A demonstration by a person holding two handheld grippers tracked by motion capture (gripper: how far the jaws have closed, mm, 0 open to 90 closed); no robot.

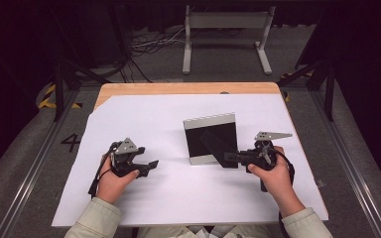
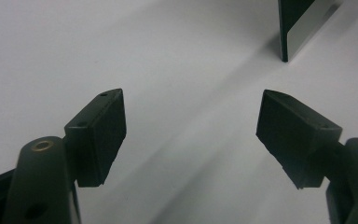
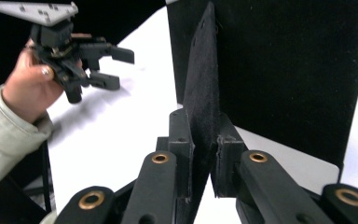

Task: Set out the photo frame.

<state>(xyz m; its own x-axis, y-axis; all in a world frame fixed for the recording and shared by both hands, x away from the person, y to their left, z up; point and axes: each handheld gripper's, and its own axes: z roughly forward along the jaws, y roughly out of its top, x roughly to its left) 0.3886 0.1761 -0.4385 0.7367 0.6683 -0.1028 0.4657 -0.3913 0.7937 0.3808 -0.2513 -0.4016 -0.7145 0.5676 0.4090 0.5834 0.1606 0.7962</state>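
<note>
A black panel (image 1: 198, 136) with pale bands at its far and near ends sits mid-table on the white sheet (image 1: 144, 124). A thin black felt-like sheet (image 1: 217, 145) slants across its near right corner. My right gripper (image 1: 229, 156) is shut on the near edge of that sheet. In the right gripper view both pads (image 3: 181, 140) press the black sheet (image 3: 203, 70) edge-on, with the panel (image 3: 284, 70) behind it. My left gripper (image 1: 151, 166) rests left of the panel, open with nothing between its jaws (image 2: 191, 130). The panel's corner (image 2: 298, 23) is at the top right of the left gripper view. The left gripper (image 3: 116, 67) also appears in the right gripper view.
The white sheet covers a wooden table whose bare far edge (image 1: 178, 88) shows. A white metal stand (image 1: 225, 22) and cables (image 1: 149, 42) lie on the floor beyond. Metal rails (image 1: 34, 163) run along both sides of the table.
</note>
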